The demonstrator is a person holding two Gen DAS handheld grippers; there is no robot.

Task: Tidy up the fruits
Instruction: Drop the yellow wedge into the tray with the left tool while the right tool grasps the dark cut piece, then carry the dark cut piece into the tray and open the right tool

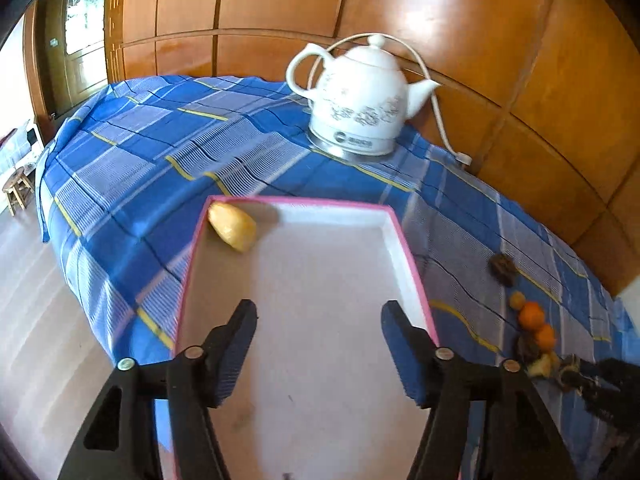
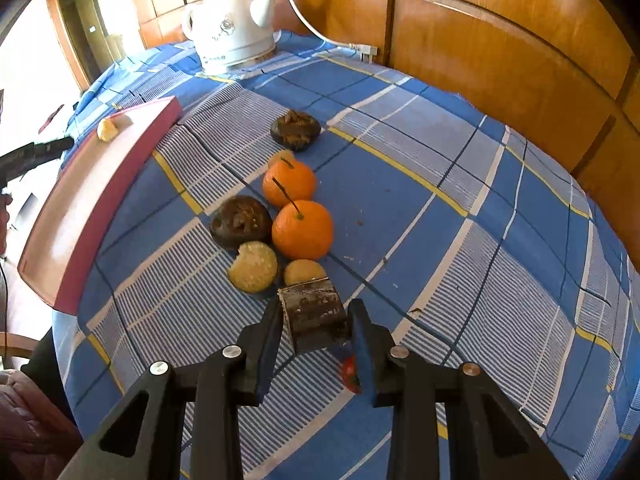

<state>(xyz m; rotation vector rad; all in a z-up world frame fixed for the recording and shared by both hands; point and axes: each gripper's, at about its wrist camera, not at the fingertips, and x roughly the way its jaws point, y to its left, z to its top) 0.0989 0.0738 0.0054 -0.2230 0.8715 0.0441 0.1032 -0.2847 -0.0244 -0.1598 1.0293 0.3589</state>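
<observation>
A pink-rimmed white tray (image 1: 404, 240) lies on the blue plaid cloth; it also shows in the right wrist view (image 2: 120, 168). A yellow fruit piece (image 1: 232, 226) sits in its far left corner. My left gripper (image 1: 318, 320) is open and empty above the tray. My right gripper (image 2: 316, 320) is closed around a dark brown block (image 2: 316, 318) resting on the cloth. Just beyond it lie two oranges (image 2: 302, 230), two dark brown round pieces (image 2: 240, 222), a pale crumbly round piece (image 2: 254, 266) and a small yellow piece (image 2: 304, 272).
A white electric kettle (image 1: 356, 100) with a cord stands at the back of the table against wood panelling. A small red thing (image 2: 350, 374) lies under my right finger. The table edge drops off left of the tray.
</observation>
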